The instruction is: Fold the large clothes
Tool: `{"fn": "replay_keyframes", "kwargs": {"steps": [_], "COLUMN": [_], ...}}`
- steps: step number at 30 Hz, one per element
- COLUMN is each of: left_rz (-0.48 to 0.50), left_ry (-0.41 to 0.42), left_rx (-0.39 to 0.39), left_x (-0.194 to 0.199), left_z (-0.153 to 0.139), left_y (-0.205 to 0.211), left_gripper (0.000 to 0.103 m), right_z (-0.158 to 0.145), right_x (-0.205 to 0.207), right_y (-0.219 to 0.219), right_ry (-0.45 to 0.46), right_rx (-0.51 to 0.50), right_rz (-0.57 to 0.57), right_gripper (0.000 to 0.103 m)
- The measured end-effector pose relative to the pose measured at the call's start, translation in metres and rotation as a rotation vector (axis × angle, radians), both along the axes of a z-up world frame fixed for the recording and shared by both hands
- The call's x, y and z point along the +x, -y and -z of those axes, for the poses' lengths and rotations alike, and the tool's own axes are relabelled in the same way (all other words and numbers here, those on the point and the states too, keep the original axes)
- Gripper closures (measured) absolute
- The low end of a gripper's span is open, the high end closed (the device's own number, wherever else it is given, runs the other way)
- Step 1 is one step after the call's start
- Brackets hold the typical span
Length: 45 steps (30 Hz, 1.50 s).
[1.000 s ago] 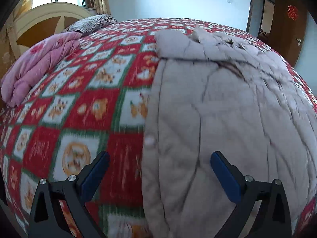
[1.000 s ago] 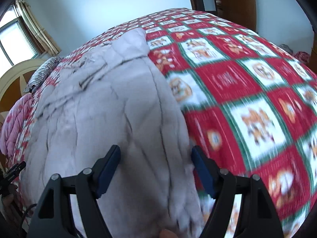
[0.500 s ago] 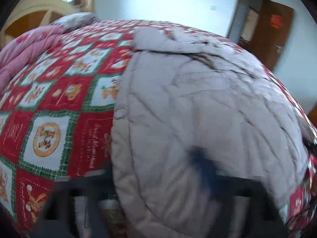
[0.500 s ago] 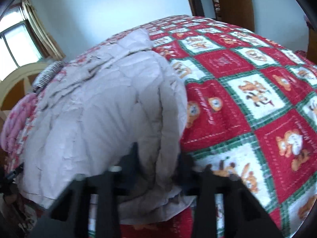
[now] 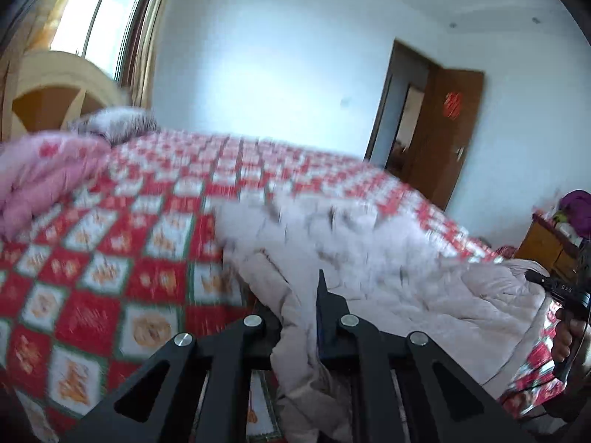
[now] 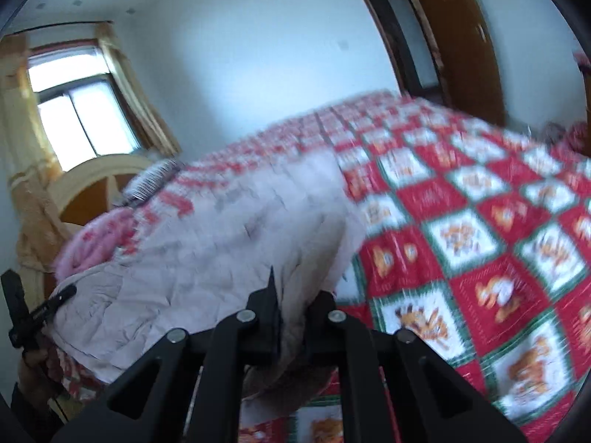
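Quilted grey-beige fabric fills the near end of a bed as both claws pinch the near hem of a large padded coat (image 5: 388, 258). The left gripper (image 5: 299, 321) has its jaws drawn almost together on a bunched fold at the coat's left corner; the right gripper (image 6: 293, 317) is clamped likewise on the right corner, its jaws parted only by the cloth's thickness. The coat lies lengthwise down the middle of a red, white and green checked bedspread (image 5: 110, 258), its near edge raised, its far end resting flat and blurred. A pink quilt (image 5: 40, 177) sits far left by the wooden headboard (image 5: 48, 85).

The risk, by judgement: each hold takes only a narrow bite of slippery, bulky padding, so weight from the trailing body could drag a corner free mid-fold. Uneven lifting between the two sides would lay the hem down skewed, and the coat could catch and rumple the bedspread beneath.
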<state>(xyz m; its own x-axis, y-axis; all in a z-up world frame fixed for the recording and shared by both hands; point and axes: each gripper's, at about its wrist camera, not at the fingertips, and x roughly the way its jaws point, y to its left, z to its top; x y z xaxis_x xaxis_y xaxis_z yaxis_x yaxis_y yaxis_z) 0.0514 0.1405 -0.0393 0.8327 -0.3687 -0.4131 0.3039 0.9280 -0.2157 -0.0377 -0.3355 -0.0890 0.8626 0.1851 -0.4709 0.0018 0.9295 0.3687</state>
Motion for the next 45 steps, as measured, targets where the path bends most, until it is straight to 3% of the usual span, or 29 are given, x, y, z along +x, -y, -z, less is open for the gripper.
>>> {"fn": "replay_keyframes", "kwargs": {"steps": [2,5,9,12,15,22,26,34,37,39,40,41,43,45], "left_rz": [0.027,0.044,0.018,-0.030,-0.059,-0.058,-0.042,-0.104,-0.141,-0.164,-0.156,-0.137,-0.153,-0.182], "left_ry": [0.040,0.100,0.088,0.046,-0.058,-0.134,-0.133,-0.074,-0.090,-0.119,-0.152,-0.179,-0.187,-0.143], "left_rx": [-0.010,0.046,0.080,0.096,0.081,0.042,0.040,0.087,0.154,0.196,0.139,0.058,-0.044,0.006], "left_x": [0.003,0.026,0.100,0.157,0.206,0.269,0.286,0.310,0.324,0.338,0.347,0.354,0.361,0.363], "left_z": [-0.025,-0.047,-0.048,-0.035,-0.019,-0.007,-0.009,-0.005,0.008,0.024,0.031,0.035,0.033,0.021], "left_y": [-0.002,0.006,0.011,0.014,0.014,0.010,0.011,0.034,0.052,0.068,0.067,0.060,0.048,0.050], "left_gripper": [0.092,0.092,0.089,0.086,0.085,0.082,0.080,0.077,0.067,0.040,0.029,0.006,0.001,0.001], "right_z": [-0.027,-0.057,-0.074,-0.068,-0.057,-0.038,-0.024,0.010,0.025,0.035,0.038,0.040,0.042,0.038], "right_x": [-0.008,0.001,0.069,0.140,0.195,0.270,0.295,0.351,0.370,0.386,0.390,0.394,0.399,0.399], "right_y": [-0.003,-0.003,0.007,0.013,0.022,0.032,0.040,0.048,0.049,0.048,0.047,0.045,0.040,0.036], "right_ry": [0.070,0.142,0.194,0.165,0.113,0.050,0.016,-0.074,-0.125,-0.182,-0.194,-0.201,-0.214,-0.199], "right_rx": [-0.018,-0.021,-0.011,-0.009,0.040,0.006,0.011,0.051,0.067,0.072,0.075,0.070,0.061,0.054], "right_rz": [-0.009,-0.007,0.013,0.063,0.076,0.087,0.076,0.093,0.095,0.103,0.101,0.102,0.103,0.089], "right_gripper": [0.093,0.093,0.093,0.093,0.093,0.093,0.093,0.093,0.090,0.084,0.079,0.070,0.061,0.051]}}
